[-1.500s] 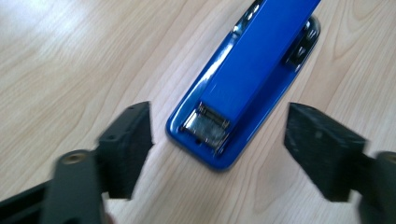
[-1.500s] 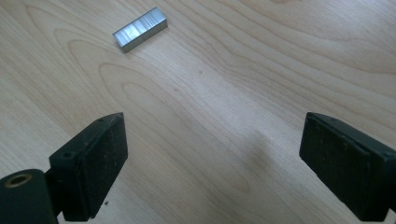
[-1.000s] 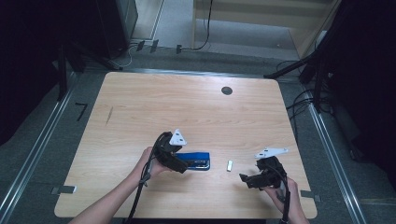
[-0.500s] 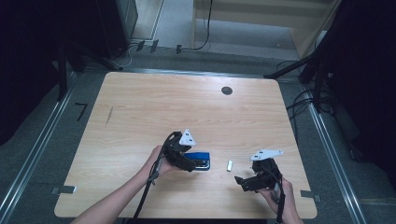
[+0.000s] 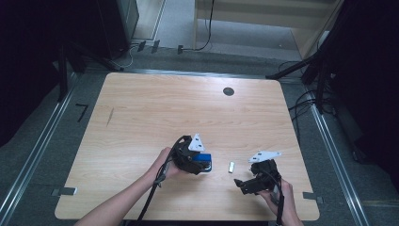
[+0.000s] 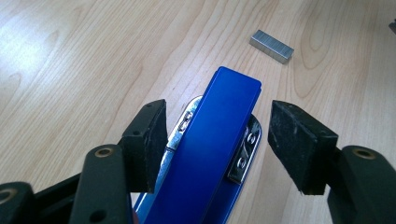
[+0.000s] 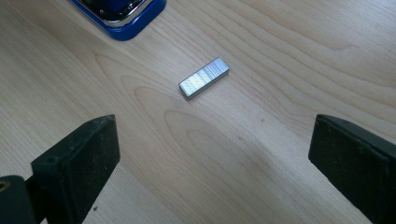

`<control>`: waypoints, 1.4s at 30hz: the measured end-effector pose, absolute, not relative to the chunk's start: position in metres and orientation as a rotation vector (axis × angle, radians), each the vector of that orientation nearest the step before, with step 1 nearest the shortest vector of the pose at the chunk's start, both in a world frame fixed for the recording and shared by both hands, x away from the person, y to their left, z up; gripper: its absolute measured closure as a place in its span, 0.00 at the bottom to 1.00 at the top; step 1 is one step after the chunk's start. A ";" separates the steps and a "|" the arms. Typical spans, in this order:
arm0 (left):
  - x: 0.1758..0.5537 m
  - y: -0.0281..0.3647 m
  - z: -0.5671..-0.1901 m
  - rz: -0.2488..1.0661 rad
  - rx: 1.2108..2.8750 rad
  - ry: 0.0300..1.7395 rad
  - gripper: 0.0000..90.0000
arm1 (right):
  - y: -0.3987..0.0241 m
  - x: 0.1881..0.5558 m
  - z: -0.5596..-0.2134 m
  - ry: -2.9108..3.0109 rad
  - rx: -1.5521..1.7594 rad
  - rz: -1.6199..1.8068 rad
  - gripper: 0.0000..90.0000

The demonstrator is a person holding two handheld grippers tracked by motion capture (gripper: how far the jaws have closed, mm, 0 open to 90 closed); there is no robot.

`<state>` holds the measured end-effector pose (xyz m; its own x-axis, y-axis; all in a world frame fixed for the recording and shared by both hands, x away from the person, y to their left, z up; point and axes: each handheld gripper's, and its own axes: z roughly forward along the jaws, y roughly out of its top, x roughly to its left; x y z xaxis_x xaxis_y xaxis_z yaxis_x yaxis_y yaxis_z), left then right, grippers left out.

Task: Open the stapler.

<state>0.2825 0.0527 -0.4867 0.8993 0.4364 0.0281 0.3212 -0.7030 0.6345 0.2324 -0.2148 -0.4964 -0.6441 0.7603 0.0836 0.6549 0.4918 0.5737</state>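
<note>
Blue stapler (image 6: 210, 154): on worktop (image 5: 155, 117), between jaws of left hand-held gripper (image 6: 219, 144), long axis along them; jaws just closing, pads not yet touching. Staple strip (image 7: 204, 78): ahead of right hand-held gripper (image 7: 210, 168), jaws wide open, nearer hand.

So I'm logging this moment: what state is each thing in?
Blue stapler: lying on the table, between the left gripper's jaws, pads not pressing.
Strip of staples: loose on the table, untouched.
Left gripper: open, jaws have just been closing.
Right gripper: open wide, holding nothing.
</note>
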 end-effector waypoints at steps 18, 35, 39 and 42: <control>0.285 0.041 -0.494 0.268 2.411 0.481 0.59 | -0.220 0.228 -0.500 2.554 1.247 0.841 0.03; 0.286 0.048 -0.489 0.269 2.388 0.370 0.67 | -0.219 0.229 -0.503 2.563 1.262 0.824 0.05; 0.286 0.052 -0.486 0.270 2.370 0.364 0.69 | -0.219 0.229 -0.503 2.568 1.266 0.822 0.05; 0.286 0.054 -0.484 0.268 2.355 0.361 0.70 | -0.218 0.230 -0.503 2.564 1.267 0.836 0.06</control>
